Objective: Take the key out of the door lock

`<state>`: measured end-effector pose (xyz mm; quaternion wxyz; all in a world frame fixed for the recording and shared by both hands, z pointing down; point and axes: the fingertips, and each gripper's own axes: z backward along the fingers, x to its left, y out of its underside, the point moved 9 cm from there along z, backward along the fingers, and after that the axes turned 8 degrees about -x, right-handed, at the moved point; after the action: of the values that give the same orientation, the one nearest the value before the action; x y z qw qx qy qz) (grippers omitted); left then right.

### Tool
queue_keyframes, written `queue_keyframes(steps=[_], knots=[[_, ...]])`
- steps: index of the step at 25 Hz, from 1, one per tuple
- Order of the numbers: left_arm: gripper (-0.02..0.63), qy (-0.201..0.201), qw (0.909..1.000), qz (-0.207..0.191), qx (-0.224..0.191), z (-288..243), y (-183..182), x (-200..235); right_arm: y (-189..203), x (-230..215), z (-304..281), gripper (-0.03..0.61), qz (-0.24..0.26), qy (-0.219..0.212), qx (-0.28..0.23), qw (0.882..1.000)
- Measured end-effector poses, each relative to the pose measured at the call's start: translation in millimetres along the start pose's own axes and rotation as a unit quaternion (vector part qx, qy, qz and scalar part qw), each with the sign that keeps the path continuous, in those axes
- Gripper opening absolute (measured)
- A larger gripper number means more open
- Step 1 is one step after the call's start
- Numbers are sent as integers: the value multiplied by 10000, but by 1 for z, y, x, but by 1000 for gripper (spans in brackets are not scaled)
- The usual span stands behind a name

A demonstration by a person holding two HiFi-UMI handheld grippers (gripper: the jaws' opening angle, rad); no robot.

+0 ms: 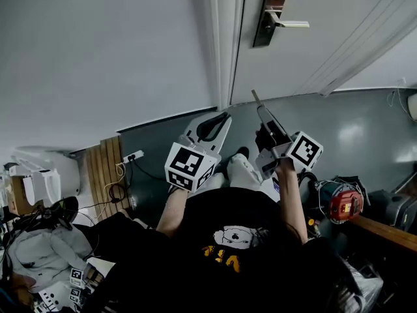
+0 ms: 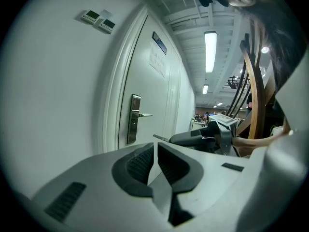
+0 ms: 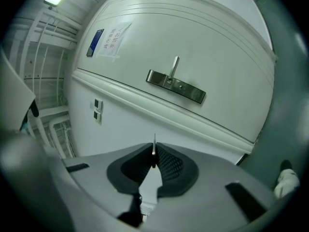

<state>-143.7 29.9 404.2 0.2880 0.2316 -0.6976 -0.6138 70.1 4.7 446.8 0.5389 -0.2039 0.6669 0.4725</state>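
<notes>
The person stands facing a white panelled door (image 1: pixel 313 51) with shallow moulded grooves, set in a plain matte wall (image 1: pixel 98 51). The door lock (image 1: pixel 269 17) is a long rectangular plate of brushed metal, darker along its lower part, with a slim flat lever handle (image 1: pixel 291 24) sticking out sideways. The key (image 1: pixel 255 98) is not in that plate: it is a thin, flat sliver of pale metal pinched in the right gripper (image 1: pixel 263 112), held in the air well apart from the lock and pointing roughly toward the door. In the right gripper view the dark ribbed rubber pads (image 3: pixel 170 164) are pressed in on the narrow blade, which pokes straight up out of the seam between them. The body round the pads is smooth grey plastic, curved like a saddle, and a white marker cube (image 1: pixel 305 150) printed with black squares sits at its rear. The left gripper (image 1: pixel 224 118) hangs just beside it and a little lower, its two jaws brought together with nothing between them, the same grooved black pads (image 2: pixel 140 164) meeting along a single line. Below, the floor (image 1: pixel 352 129) is a glossy grey-green sheet catching soft reflections.
</notes>
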Motion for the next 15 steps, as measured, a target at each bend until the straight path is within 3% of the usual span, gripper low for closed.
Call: queue_keyframes(steps=[4,10,15], knots=[[29,84,9999,-26,-49,12,1,-9,11,7,16,21,83,21,-27,10000],[29,174,9997,78,120,-30,14,11,-9,-21,-10,21,152,172,43,9997],[29,186,9997,-76,-103,27,3,-23,25,18,31,20,285,-25,10,9996]])
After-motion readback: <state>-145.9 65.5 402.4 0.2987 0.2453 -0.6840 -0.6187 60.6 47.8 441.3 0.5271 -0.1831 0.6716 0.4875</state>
